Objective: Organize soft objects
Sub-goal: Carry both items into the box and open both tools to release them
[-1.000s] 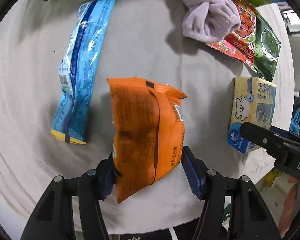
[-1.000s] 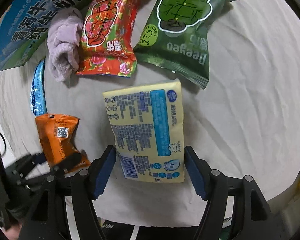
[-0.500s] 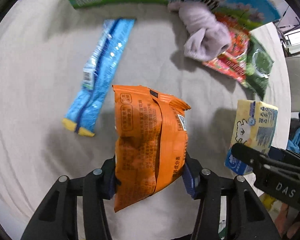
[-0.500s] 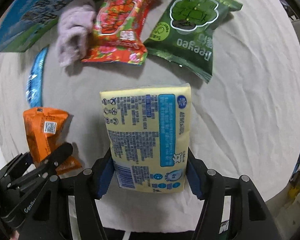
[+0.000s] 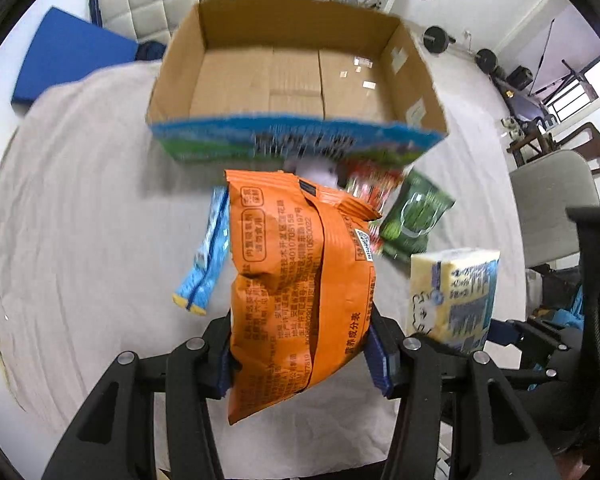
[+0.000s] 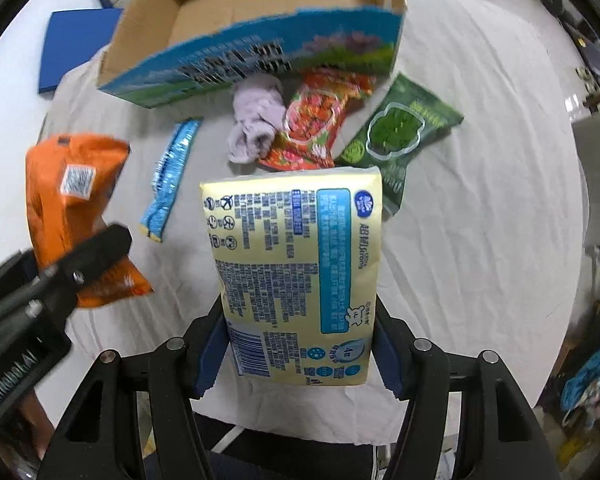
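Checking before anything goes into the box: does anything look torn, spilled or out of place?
Nothing stands out. The orange snack bag and the yellow tissue pack are each clamped intact, the cardboard box looks empty, and the other packets lie flat on the cloth.

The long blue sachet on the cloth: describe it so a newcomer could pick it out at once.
Start at the open cardboard box at the far side of the cloth-covered table. Just in front of its printed blue wall, left of the lilac cloth bundle, lies the long blue sachet. It is the only narrow, strip-shaped pack, shiny blue with a yellow end, while its neighbours are broad pouches.
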The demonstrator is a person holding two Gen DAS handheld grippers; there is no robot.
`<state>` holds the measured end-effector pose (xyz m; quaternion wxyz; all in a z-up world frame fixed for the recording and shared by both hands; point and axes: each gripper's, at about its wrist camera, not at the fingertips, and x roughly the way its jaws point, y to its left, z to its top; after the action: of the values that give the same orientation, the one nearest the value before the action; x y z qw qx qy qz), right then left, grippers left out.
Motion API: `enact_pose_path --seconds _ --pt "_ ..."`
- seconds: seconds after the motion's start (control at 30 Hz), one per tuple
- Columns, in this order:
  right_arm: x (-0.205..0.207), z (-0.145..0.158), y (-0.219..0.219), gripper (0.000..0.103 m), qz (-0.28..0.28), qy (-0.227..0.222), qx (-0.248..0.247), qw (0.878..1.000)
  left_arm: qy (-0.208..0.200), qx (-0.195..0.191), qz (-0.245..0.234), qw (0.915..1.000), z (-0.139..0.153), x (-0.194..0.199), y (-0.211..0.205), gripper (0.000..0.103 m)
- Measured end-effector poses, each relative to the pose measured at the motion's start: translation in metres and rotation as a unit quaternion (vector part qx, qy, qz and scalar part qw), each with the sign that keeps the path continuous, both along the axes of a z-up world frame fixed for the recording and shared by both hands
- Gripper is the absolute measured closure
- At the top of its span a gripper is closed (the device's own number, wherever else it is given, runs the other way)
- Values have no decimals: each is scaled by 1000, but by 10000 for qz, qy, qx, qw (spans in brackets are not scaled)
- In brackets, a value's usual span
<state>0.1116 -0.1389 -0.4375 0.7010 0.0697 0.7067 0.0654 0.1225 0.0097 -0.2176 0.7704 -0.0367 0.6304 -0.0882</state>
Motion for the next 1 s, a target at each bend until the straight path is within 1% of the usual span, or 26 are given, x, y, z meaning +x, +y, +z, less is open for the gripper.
enact_pose_path --seconds 0.07,0.1,0.17,0.23,0.27,0.37,0.47,0.53,0.57,0.6,0.7,0.8,0.9,1.0 --pt "13 15 -13 37 49 -61 81 9999 -106 -80 28 9999 4 15 -8 54" --pt "18 24 -18 37 56 -107 134 9998 -171 -127 48 9998 12 20 -7 54" --pt "29 46 -26 37 76 -253 259 9993 -313 -258 59 9992 17 37 -12 54" --pt "43 79 -40 37 96 -414 350 9985 -386 -431 89 9983 30 56 -11 54" --pt "51 88 -41 37 113 -518 400 9978 -420 -489 109 9979 31 67 -12 54" --pt "84 110 -44 37 120 -809 533 9952 -491 -617 149 9968 42 104 -13 54" --pt "119 123 -45 37 134 -1080 459 9930 -539 -761 168 9955 46 151 -13 54" --pt "146 124 -45 37 138 -1200 365 9920 -492 -878 272 9946 42 181 -14 54" --pt "164 122 -45 37 138 -1254 360 9914 -387 -1014 299 9936 36 199 -14 54" --pt "176 120 -45 37 147 -1270 338 9912 -271 -1188 383 9918 28 218 -13 54" --pt "218 106 -45 37 120 -1262 223 9917 51 -1499 567 9871 3 260 -12 54" --pt "257 83 -44 37 42 -1119 124 9936 259 -1511 608 9863 -23 293 -16 54" --pt "295 55 -44 37 9 -889 35 9960 491 -1461 509 9867 -50 322 -25 54" --pt "321 32 -40 37 42 -709 -41 9975 780 -1569 468 9834 -76 340 -31 54"
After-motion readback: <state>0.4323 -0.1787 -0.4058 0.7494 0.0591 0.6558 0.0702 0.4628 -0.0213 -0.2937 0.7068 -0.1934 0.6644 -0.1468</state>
